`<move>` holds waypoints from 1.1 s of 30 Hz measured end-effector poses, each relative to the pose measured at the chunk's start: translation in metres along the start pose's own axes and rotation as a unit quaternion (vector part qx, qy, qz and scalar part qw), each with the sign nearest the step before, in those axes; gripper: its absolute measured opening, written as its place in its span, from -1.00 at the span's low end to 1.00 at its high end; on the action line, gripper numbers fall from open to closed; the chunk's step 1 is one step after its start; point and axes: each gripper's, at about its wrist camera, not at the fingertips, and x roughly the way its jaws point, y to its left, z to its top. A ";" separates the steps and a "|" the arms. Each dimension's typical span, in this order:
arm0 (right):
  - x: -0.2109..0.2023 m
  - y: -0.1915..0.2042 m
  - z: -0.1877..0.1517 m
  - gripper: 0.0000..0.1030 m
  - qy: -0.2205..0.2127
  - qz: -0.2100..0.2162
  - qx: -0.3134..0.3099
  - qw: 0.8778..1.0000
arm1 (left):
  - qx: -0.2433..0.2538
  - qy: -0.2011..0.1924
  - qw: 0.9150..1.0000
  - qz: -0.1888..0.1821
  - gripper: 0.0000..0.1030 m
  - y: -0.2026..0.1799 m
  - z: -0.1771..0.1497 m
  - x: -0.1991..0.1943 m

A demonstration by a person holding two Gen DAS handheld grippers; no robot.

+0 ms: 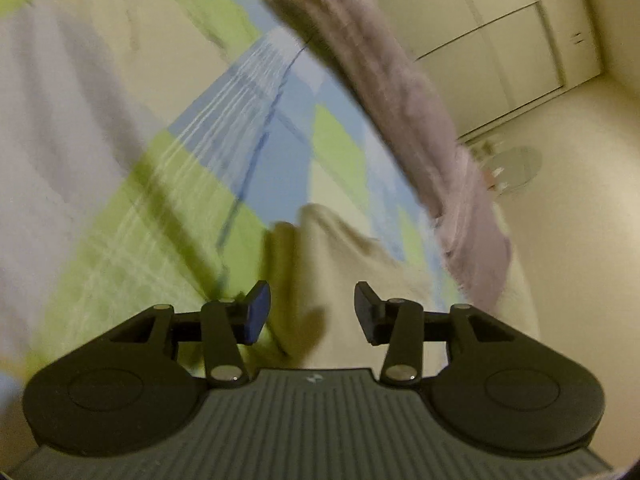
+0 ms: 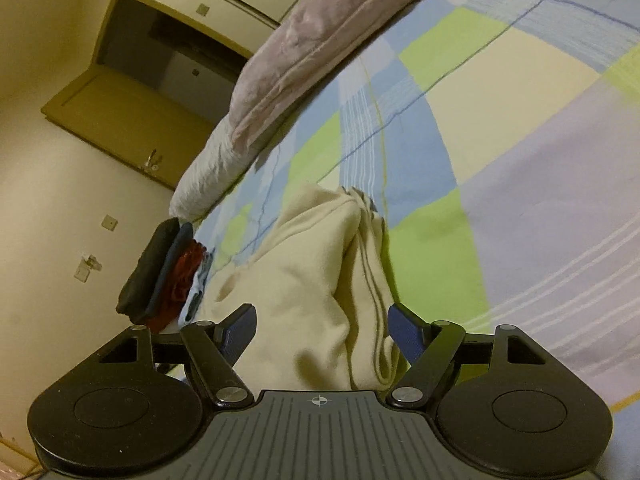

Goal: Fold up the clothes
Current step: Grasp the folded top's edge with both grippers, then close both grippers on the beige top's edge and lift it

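Note:
A cream garment point(image 2: 316, 280) lies bunched on the checked bed sheet point(image 2: 460, 128). In the right wrist view it runs from mid-frame down between the fingers of my right gripper point(image 2: 322, 330). That gripper's jaws stand wide, and the pads sit clear of the cloth on both sides. In the blurred left wrist view a corner of the same cream garment point(image 1: 340, 264) lies under and ahead of my left gripper point(image 1: 312, 310), whose jaws are apart without pressing the fabric.
A mauve pillow or folded blanket point(image 2: 316, 40) and a white pillow point(image 2: 208, 172) lie along the bed's far edge. A stack of dark, red and blue folded clothes point(image 2: 164, 276) sits at the bed's left edge. Beyond are cream walls and an open door point(image 2: 132, 96).

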 end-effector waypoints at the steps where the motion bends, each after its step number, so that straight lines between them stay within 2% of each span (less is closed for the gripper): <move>1: 0.003 0.000 0.001 0.47 0.004 -0.002 -0.002 1.000 | -0.001 0.014 1.000 0.007 -0.22 0.003 0.003 0.006; 8: 0.013 -0.011 0.016 0.47 0.016 0.005 0.006 1.000 | -0.004 0.073 0.997 -0.030 -0.19 0.003 0.009 0.033; 15: 0.028 -0.022 0.026 0.47 0.047 0.035 0.039 0.998 | -0.019 0.090 0.995 -0.043 -0.21 0.006 0.005 0.046; 18: 0.041 -0.029 0.026 0.47 0.068 0.036 0.053 0.996 | -0.035 0.110 0.991 -0.068 -0.25 0.005 0.000 0.048; 21: 0.049 -0.032 0.030 0.47 0.073 0.042 0.057 0.995 | -0.024 0.106 0.992 -0.060 -0.35 0.002 -0.004 0.051; 29: 0.075 -0.023 0.038 0.46 0.137 0.055 0.012 0.989 | -0.029 0.112 0.991 -0.060 -0.41 0.000 -0.001 0.066; 31: 0.083 -0.021 0.038 0.34 0.150 0.056 -0.007 0.987 | -0.026 0.113 0.992 -0.056 -0.51 -0.001 -0.002 0.069; 33: 0.088 -0.021 0.038 0.03 0.158 0.057 -0.024 0.985 | -0.009 0.104 0.994 -0.045 -0.59 -0.007 -0.006 0.069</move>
